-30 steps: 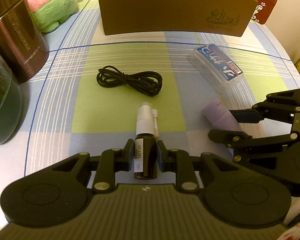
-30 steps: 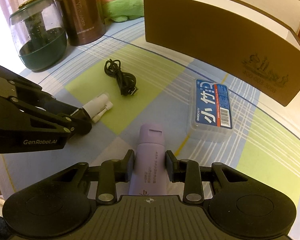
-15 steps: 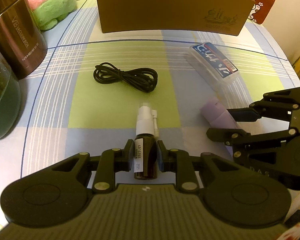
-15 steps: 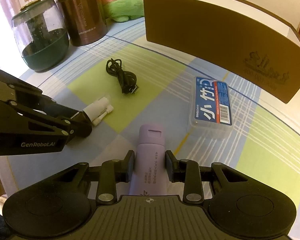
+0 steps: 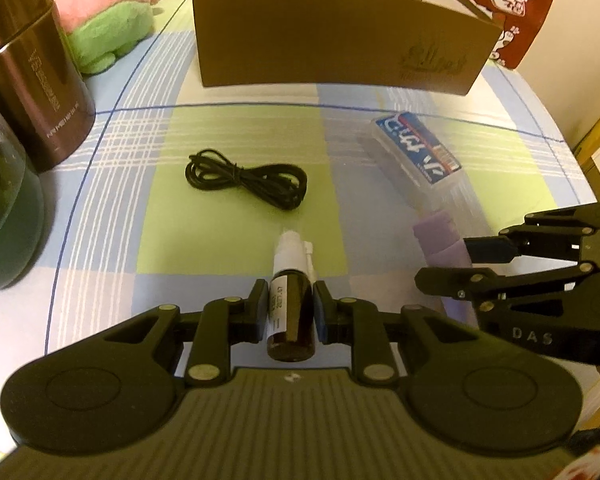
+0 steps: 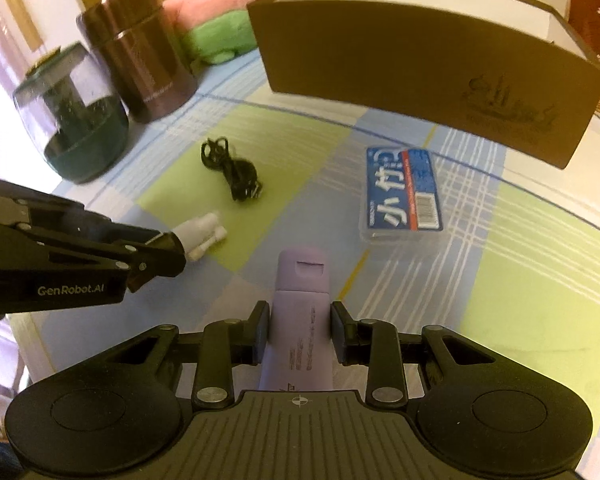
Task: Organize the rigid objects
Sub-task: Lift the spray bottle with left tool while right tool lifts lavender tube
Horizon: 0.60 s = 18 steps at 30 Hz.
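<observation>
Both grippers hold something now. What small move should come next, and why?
Probably carry both forward and up toward the open brown box. The left gripper jaws clamp the spray bottle, the right gripper jaws clamp the purple tube, and the box stands just ahead.

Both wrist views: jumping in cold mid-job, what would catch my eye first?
Each hand-held gripper is already loaded: the left hand-held gripper is shut on a dark spray bottle with a white nozzle, the right hand-held gripper on a lavender tube. Ahead stands a big open brown box, with a coiled black cable and a blue-labelled clear case lying on the checked cloth before it.
</observation>
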{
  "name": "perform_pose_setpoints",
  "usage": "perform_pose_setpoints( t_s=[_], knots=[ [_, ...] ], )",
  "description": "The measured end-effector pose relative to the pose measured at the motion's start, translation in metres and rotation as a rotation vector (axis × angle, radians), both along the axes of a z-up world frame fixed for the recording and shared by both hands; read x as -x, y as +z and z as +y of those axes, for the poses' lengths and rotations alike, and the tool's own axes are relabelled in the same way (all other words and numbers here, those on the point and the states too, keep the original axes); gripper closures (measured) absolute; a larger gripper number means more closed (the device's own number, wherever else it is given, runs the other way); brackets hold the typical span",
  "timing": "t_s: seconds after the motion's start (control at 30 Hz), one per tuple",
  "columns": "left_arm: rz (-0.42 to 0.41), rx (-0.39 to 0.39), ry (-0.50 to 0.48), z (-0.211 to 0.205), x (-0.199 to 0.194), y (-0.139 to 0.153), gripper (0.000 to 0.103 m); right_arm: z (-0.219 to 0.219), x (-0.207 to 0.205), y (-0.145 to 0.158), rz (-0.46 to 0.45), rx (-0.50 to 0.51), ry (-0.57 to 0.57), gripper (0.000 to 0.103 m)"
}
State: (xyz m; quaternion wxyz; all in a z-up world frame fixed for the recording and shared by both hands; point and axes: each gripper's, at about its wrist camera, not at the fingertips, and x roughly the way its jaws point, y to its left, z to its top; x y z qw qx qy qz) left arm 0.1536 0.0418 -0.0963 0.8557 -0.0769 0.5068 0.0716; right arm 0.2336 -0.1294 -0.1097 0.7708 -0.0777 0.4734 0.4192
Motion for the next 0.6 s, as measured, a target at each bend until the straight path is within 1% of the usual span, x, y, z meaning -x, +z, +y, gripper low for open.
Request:
perform_pose_setpoints(
  t_s=[0.17, 0.27, 0.6],
  knots=[
    [0.016, -0.005, -0.002, 0.000, -0.002, -0.004, 0.084, -0.001, -0.003, 0.003, -0.002, -0.010, -0.010, 0.074],
    [0.041, 0.011, 0.000, 0.001, -0.004, -0.011, 0.083, -0.002, -0.001, 0.001, 0.003, -0.007, -0.011, 0.074],
    [0.046, 0.015, -0.003, 0.002, -0.009, -0.017, 0.084, -0.002, -0.002, -0.001, 0.006, -0.006, -0.017, 0.074]
  ],
)
